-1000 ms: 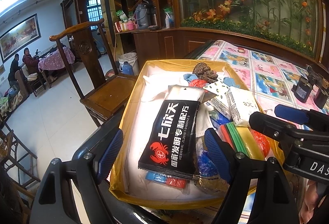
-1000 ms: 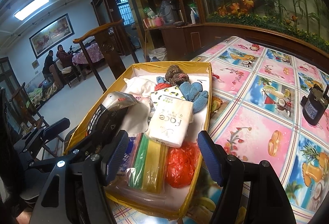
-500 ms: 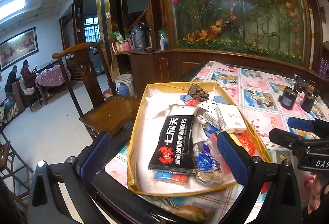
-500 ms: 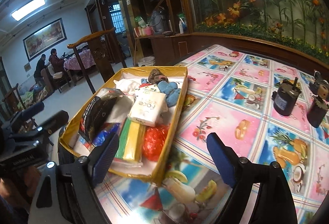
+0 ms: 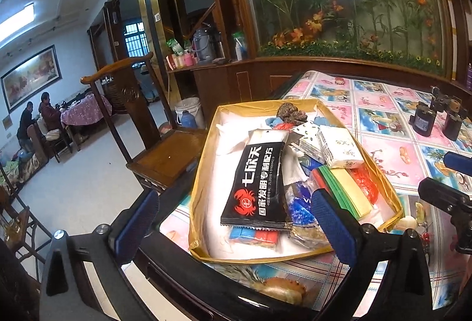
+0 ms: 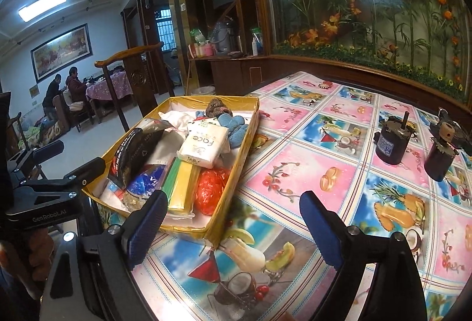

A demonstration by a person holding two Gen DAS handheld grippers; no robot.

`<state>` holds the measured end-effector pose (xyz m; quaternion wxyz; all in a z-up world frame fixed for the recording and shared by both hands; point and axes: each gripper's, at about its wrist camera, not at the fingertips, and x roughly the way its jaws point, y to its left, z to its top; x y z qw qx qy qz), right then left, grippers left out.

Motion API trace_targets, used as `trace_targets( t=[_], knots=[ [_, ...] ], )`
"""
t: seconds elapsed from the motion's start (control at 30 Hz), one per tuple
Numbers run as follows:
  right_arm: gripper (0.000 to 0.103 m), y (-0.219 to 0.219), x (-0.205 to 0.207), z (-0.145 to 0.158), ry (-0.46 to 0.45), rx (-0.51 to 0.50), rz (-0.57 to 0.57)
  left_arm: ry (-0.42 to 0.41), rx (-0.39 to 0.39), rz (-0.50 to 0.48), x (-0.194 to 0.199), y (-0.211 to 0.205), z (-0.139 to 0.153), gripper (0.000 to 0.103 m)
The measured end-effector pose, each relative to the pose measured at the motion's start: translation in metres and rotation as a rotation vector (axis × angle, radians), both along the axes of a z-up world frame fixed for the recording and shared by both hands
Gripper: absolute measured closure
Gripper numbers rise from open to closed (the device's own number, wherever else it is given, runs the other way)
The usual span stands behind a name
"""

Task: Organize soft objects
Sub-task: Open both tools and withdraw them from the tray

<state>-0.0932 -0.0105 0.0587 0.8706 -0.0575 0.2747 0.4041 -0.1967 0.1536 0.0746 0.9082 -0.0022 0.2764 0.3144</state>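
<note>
Shallow yellow cardboard tray (image 5: pixel 203 173) of soft goods, packed, at the table's near corner.
Black crab-print foil pouch (image 5: pixel 256 182) tops the pile; white tissue pack (image 6: pixel 205 147) beside it. Left gripper (image 5: pixel 236 220) and right gripper (image 6: pixel 233 220) wide open, empty, clear of the tray, apparently between picks.

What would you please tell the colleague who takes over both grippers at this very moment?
Left gripper: open, empty, above the near end of the yellow cardboard tray.
Right gripper: open, empty, over the fruit-print tablecloth beside the tray.
In the tray: black crab-logo packet, white tissue pack, orange plastic bag, blue knitted cloth.
Done: soft things gathered in the tray.
Left: apparently nothing outside it.
</note>
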Motion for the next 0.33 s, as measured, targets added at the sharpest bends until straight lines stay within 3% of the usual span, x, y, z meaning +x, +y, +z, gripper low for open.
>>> trace_targets(
  t=[0.13, 0.27, 0.33],
  knots=[
    [0.009, 0.0010, -0.0011, -0.0011, 0.001, 0.000, 0.004, 0.012, -0.001, 0.005, 0.0015, -0.0015, -0.0021, 0.000],
    [0.009, 0.0012, -0.0014, -0.0015, -0.001, -0.002, 0.002, 0.013, -0.058, -0.009, -0.0002, 0.0040, -0.0050, 0.000],
    [0.009, 0.0015, -0.0012, -0.0013, 0.000, -0.002, 0.000, 0.018, -0.042, 0.003, 0.0005, 0.0036, -0.0061, 0.000]
  ],
)
